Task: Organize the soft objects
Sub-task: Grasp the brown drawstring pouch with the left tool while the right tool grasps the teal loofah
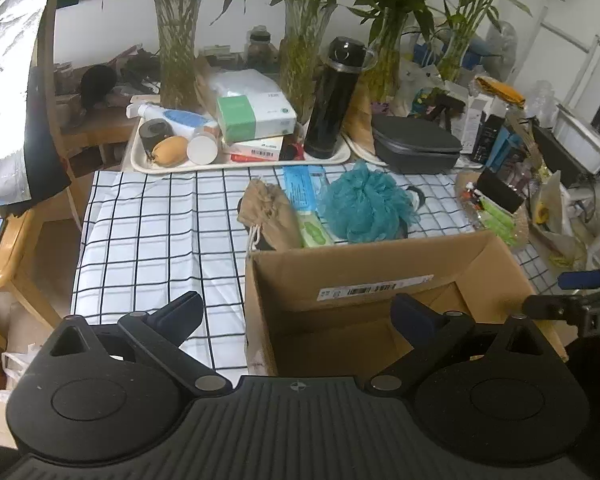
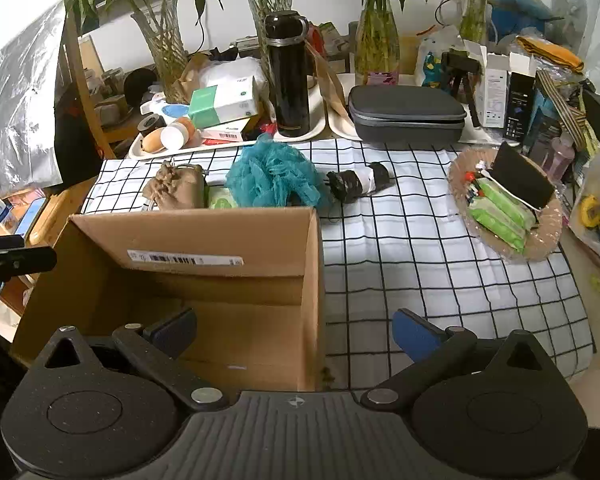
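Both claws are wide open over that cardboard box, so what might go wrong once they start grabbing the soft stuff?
The teal bath pouf lies against the tan drawstring pouch and a green wipes pack, so a claw might drag a neighbour along. The box's far wall stands between the claws and these items, so a low reach may bump the cardboard box.

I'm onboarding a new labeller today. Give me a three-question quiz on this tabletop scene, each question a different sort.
1. True or false: the cardboard box already holds the teal bath pouf.
2. Which lies directly left of the pouf in the right wrist view? A) black flask B) tan drawstring pouch C) grey zip case
3. Fill in: both the left claw and the right claw are ____.

Key: 1 false, the pouf lies on the checked cloth behind the box. 2 B, the tan drawstring pouch. 3 open, holding nothing.
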The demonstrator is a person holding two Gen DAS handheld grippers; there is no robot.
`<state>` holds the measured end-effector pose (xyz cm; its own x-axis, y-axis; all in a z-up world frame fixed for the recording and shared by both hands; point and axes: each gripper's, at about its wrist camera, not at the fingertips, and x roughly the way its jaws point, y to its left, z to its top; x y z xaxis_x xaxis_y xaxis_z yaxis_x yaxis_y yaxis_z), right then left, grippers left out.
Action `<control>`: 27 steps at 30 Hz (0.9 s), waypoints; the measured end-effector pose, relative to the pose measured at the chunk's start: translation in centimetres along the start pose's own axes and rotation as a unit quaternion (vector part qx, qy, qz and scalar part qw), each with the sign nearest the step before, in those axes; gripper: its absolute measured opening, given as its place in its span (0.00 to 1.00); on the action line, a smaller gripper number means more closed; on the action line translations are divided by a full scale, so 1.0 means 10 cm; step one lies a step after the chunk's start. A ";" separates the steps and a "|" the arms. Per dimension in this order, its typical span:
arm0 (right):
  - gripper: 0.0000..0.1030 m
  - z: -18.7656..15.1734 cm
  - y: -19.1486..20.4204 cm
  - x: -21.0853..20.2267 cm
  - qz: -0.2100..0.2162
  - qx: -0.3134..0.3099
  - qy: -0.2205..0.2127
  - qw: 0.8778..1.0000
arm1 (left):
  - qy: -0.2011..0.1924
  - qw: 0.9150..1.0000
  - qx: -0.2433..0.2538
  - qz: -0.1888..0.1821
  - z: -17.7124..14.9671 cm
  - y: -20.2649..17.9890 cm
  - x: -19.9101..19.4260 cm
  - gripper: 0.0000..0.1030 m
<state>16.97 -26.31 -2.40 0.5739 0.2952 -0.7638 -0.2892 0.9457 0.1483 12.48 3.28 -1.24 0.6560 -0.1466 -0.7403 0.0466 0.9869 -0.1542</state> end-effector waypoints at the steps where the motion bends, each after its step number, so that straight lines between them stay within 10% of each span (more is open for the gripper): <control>1: 1.00 0.03 -0.01 0.00 0.003 0.001 -0.001 1.000 | -0.005 1.000 0.000 -0.008 0.01 0.02 -0.01 1.00; 27: 1.00 0.65 -0.48 0.65 0.015 -0.007 -0.017 1.000 | -0.037 0.998 0.031 -0.037 0.52 0.38 0.55 0.99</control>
<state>27.05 -28.09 -4.00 0.5903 0.3288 -0.7371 -0.3173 0.9343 0.1627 20.20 6.52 -2.49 0.7025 -0.2169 -0.6779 0.1418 0.9760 -0.1653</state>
